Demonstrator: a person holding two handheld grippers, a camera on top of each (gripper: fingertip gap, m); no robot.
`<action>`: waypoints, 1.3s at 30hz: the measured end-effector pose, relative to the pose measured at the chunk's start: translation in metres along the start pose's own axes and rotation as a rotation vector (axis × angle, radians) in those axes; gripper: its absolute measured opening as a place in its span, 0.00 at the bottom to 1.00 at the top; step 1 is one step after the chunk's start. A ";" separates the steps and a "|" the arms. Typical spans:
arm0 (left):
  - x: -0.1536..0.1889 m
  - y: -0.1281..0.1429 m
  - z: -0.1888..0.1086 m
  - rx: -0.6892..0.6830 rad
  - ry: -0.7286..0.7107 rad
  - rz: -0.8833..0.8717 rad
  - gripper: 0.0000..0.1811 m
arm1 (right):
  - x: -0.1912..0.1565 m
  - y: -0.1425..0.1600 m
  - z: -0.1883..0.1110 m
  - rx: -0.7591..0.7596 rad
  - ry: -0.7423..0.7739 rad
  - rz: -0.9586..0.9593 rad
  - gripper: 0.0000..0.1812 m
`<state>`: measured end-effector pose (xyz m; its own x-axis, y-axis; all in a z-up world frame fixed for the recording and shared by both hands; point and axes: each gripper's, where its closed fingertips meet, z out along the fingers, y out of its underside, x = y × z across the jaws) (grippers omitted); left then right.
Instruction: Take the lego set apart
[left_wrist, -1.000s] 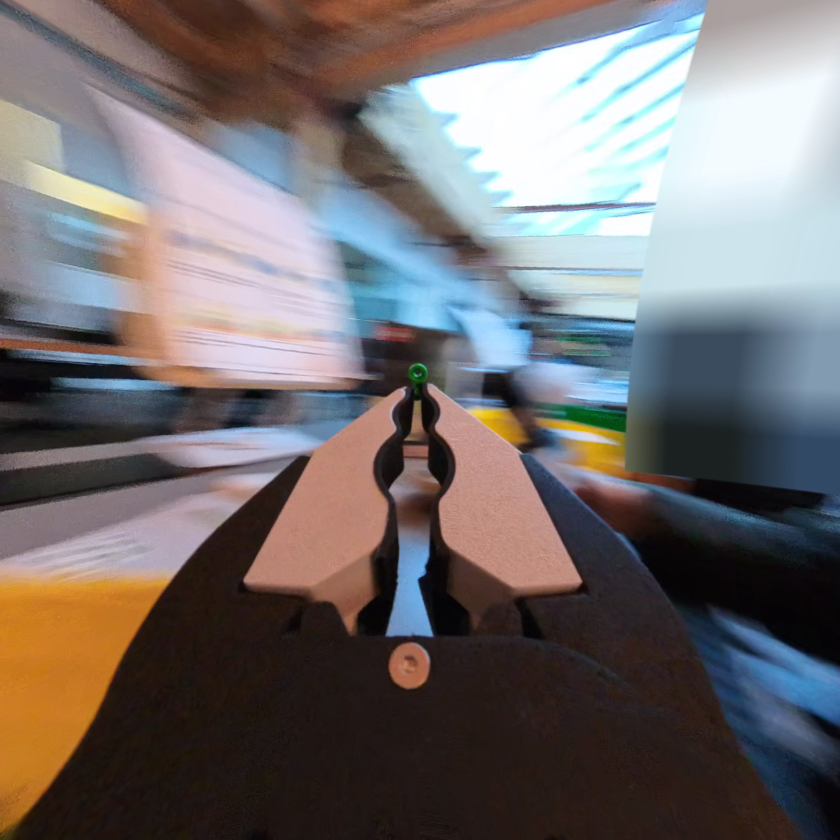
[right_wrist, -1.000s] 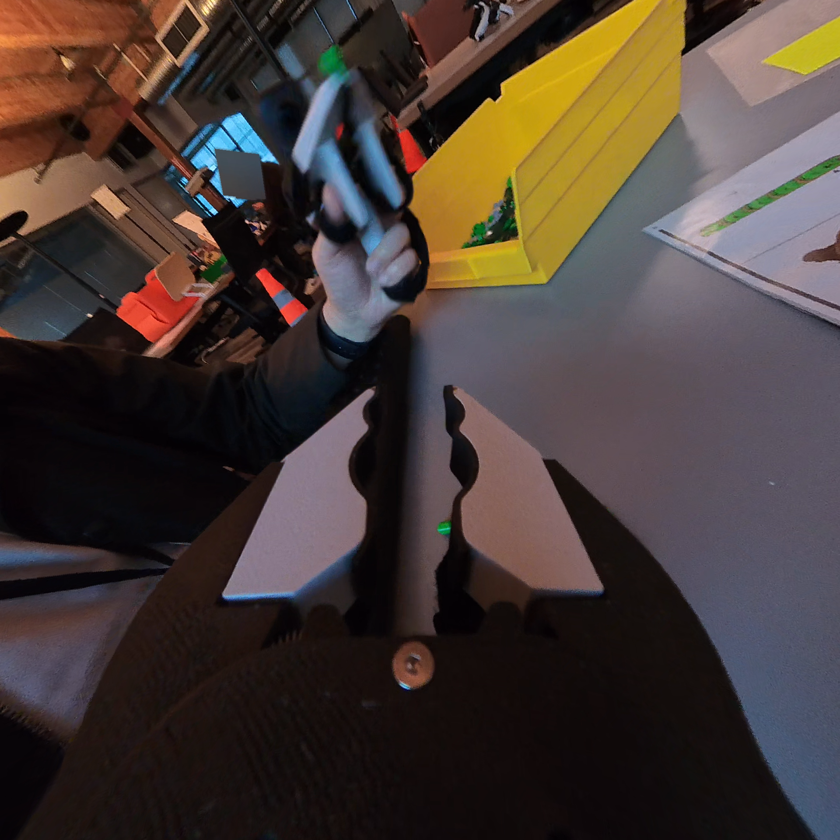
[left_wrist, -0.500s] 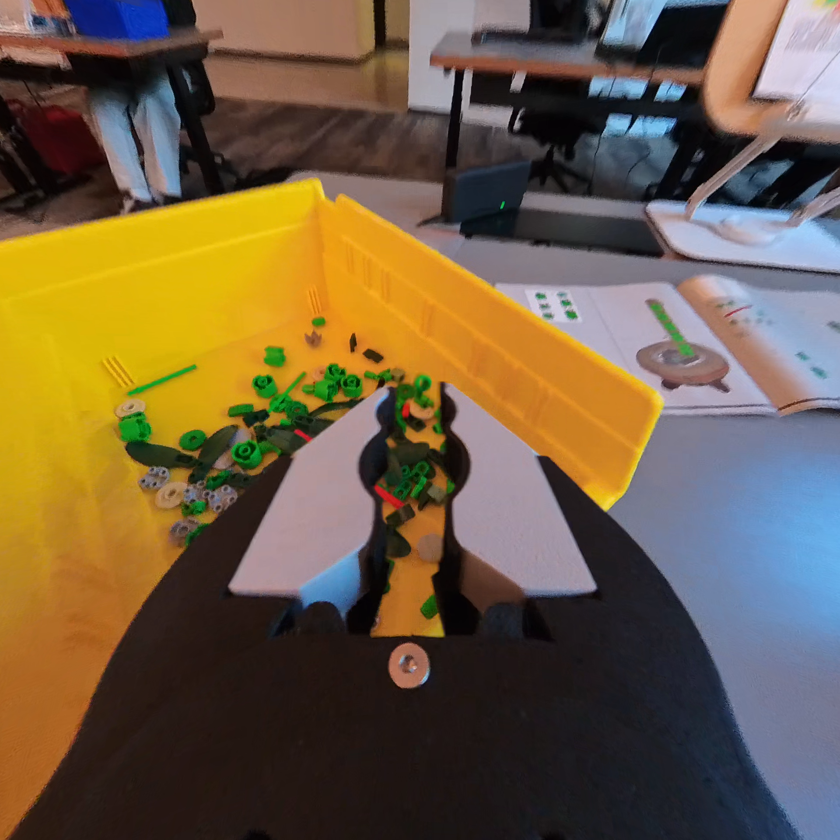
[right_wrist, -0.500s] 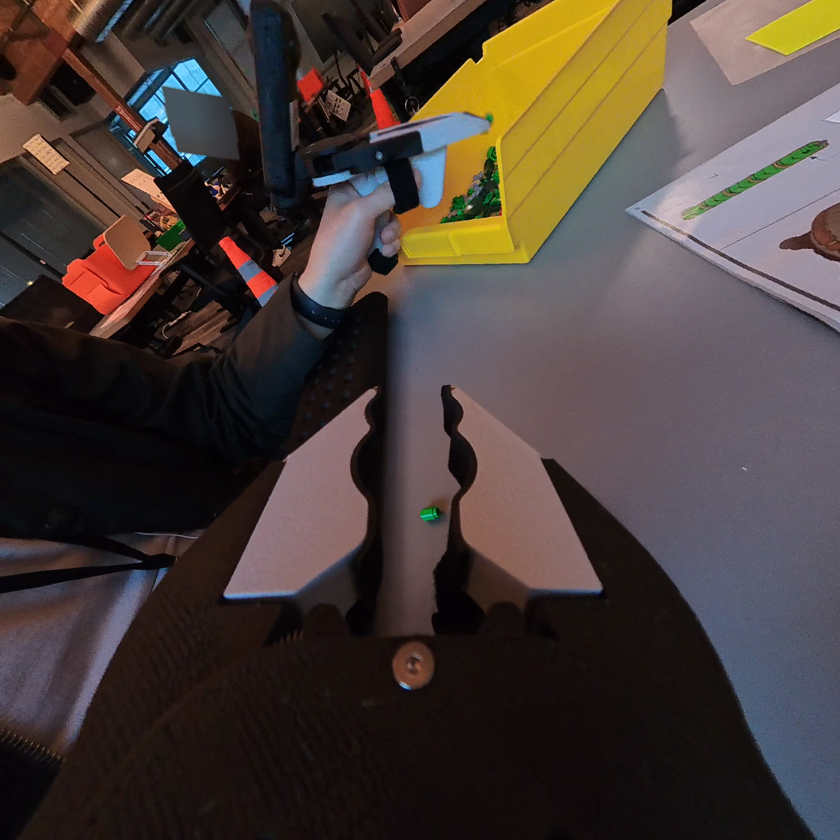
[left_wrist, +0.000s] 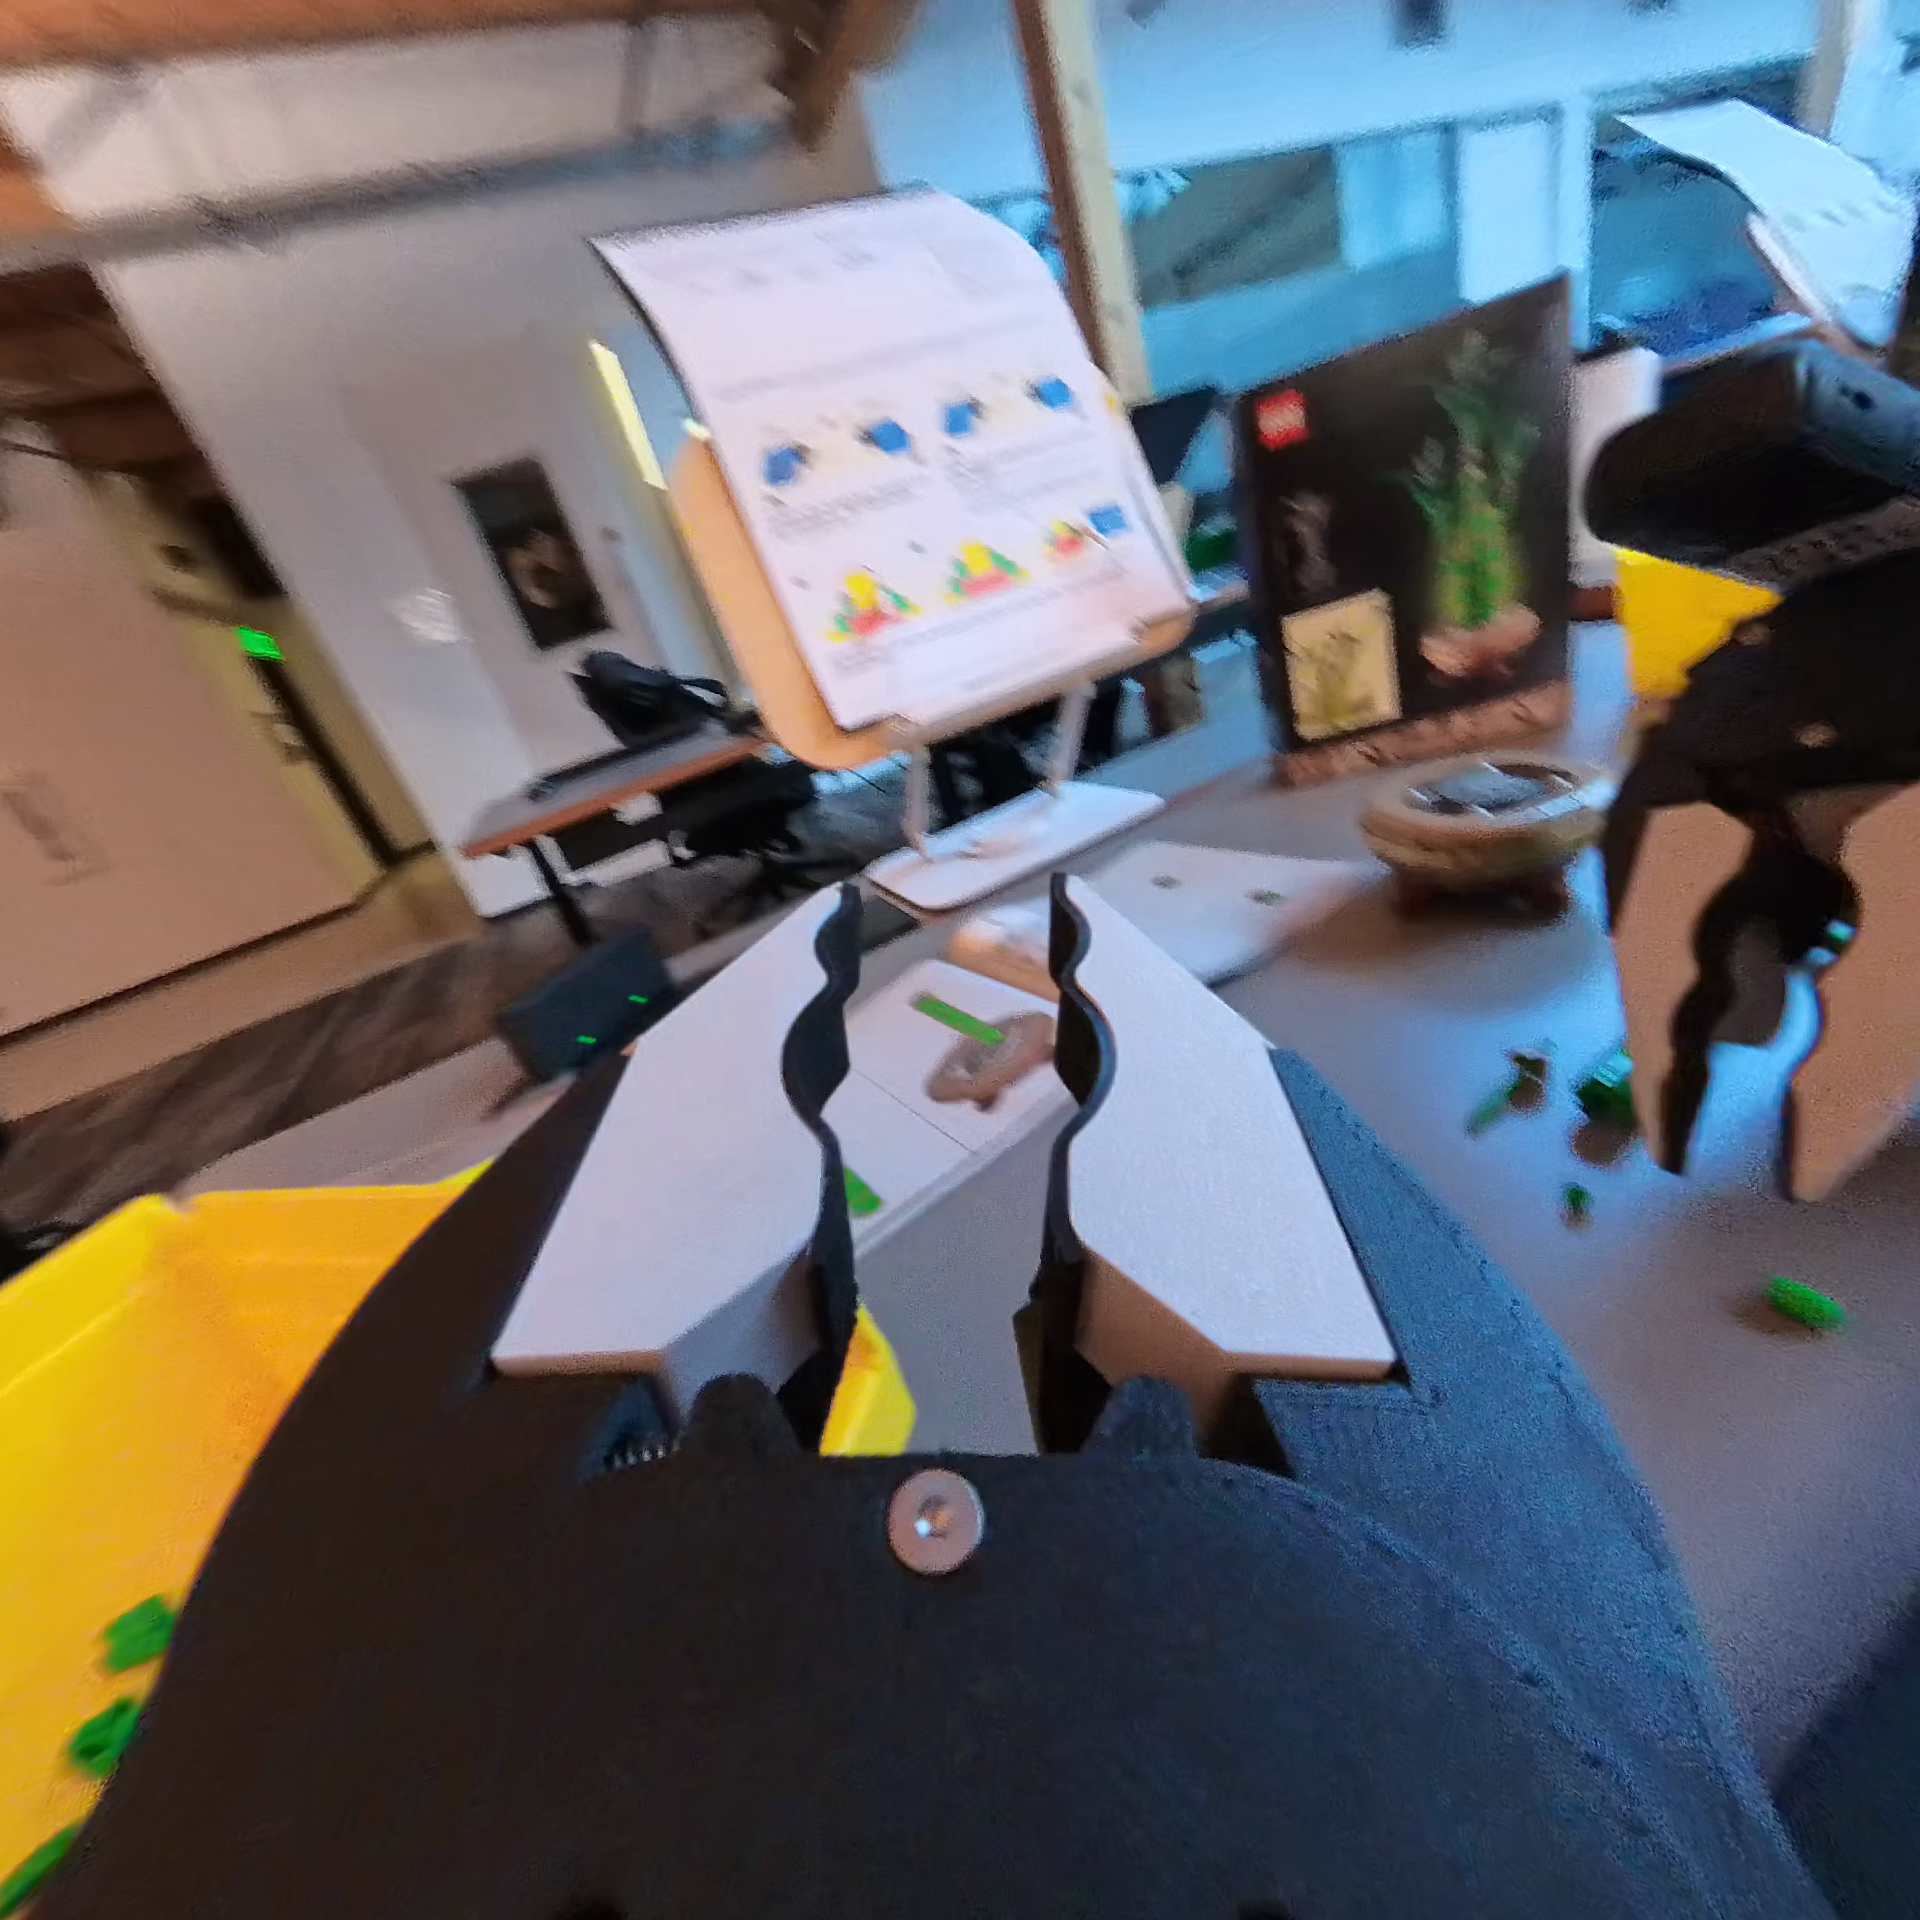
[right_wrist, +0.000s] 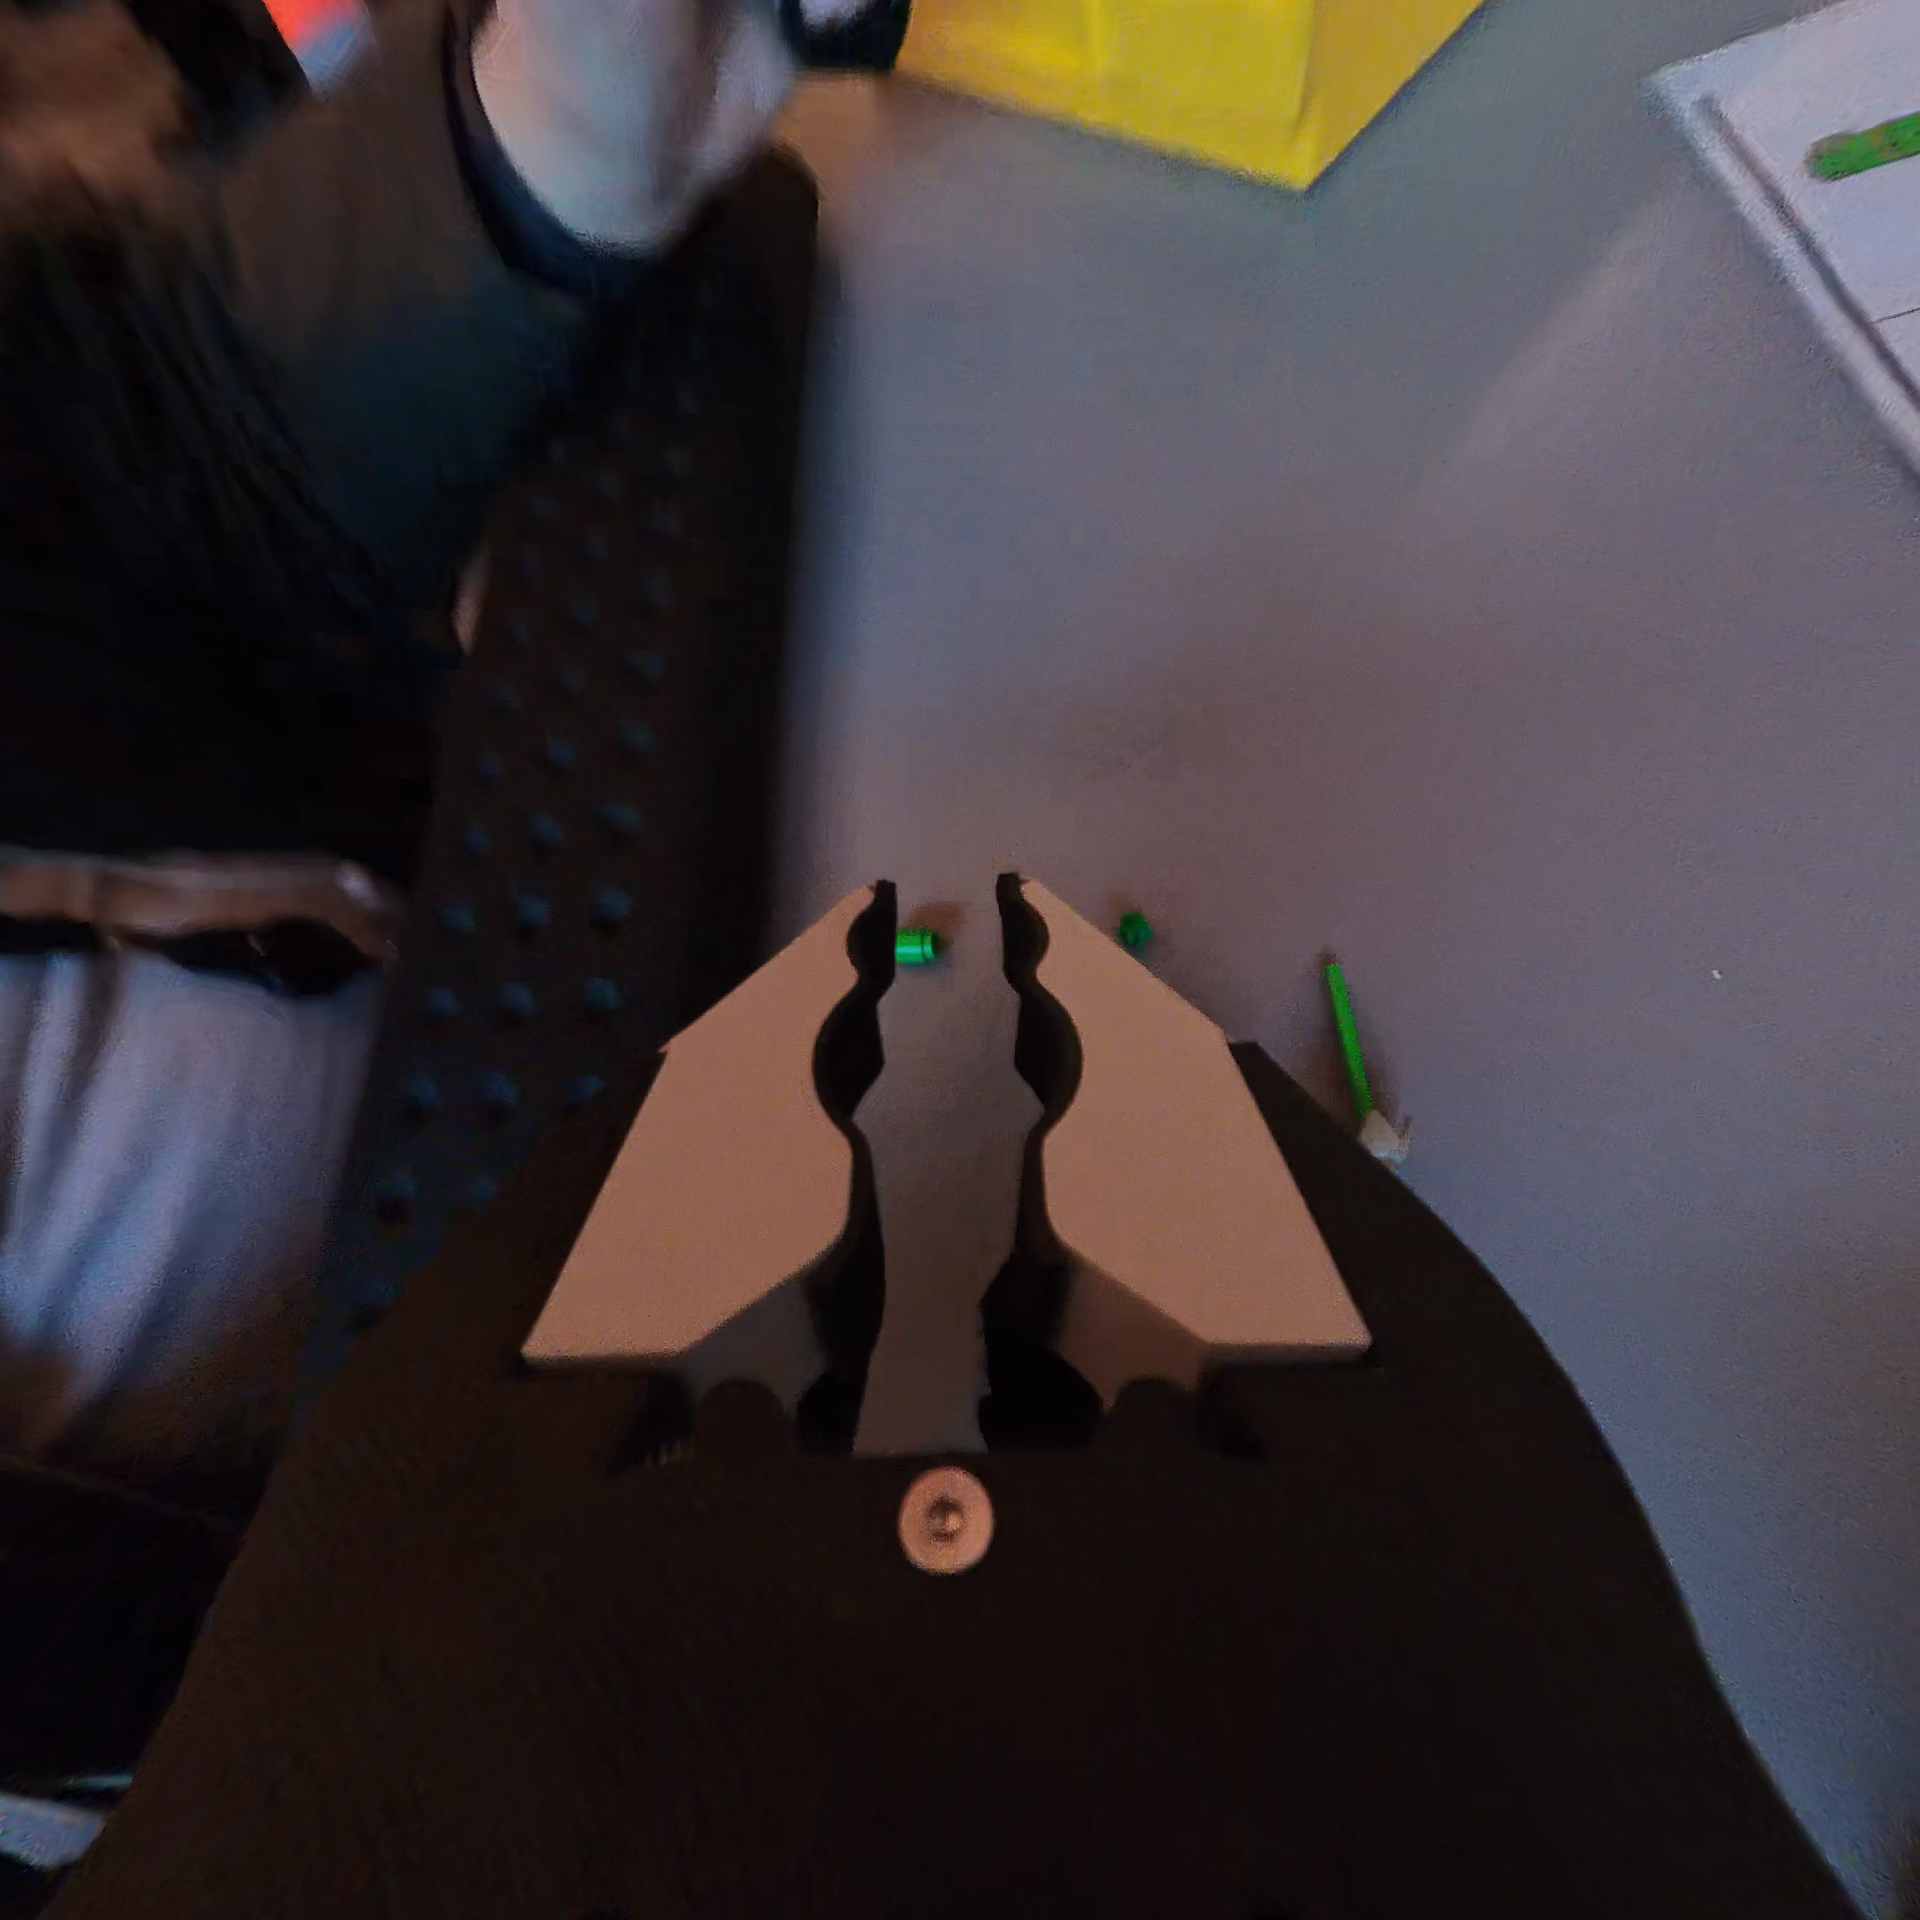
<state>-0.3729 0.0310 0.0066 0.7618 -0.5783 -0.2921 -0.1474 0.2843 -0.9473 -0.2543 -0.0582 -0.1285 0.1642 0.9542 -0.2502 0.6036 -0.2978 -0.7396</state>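
Left wrist view: the left gripper (left_wrist: 951, 914) is hanging with its jaws parted and empty above the near corner of a yellow bin (left_wrist: 156, 1351), which is sitting at the desk's (left_wrist: 1455, 1299) left edge with green lego pieces (left_wrist: 135, 1631) lying inside. An open booklet (left_wrist: 966, 1049) is lying on the desk just beyond the fingertips. Farther back, a round brown lego base (left_wrist: 1486, 826) is sitting in front of a dark box (left_wrist: 1403, 520), beside a paper stand (left_wrist: 904, 457). The right gripper (left_wrist: 1735, 1164) is pointing down over scattered green pieces (left_wrist: 1803, 1301).

Right wrist view: the right gripper (right_wrist: 945, 894), jaws released, is hovering over a small green cylinder (right_wrist: 916, 945); a green stud (right_wrist: 1135, 928) and a green rod (right_wrist: 1348, 1034) are lying to its right. A studded black plate (right_wrist: 582, 727) is lining the desk's left edge.
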 end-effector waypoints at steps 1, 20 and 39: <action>0.008 0.006 0.004 -0.033 0.048 -0.009 0.19 | 0.000 0.005 0.004 -0.034 0.019 -0.039 0.11; 0.142 0.034 -0.024 -0.325 0.925 -0.397 0.12 | -0.022 -0.043 -0.011 0.127 0.422 -0.836 0.06; 0.156 0.022 -0.030 -0.349 1.087 -0.597 0.03 | -0.038 -0.062 -0.012 0.204 0.551 -1.074 0.06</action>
<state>-0.2758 -0.0759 -0.0639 -0.1117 -0.9155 0.3865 -0.2453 -0.3515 -0.9035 -0.2891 -0.0753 -0.0657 -0.0043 0.5882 0.8087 0.5106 0.6966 -0.5039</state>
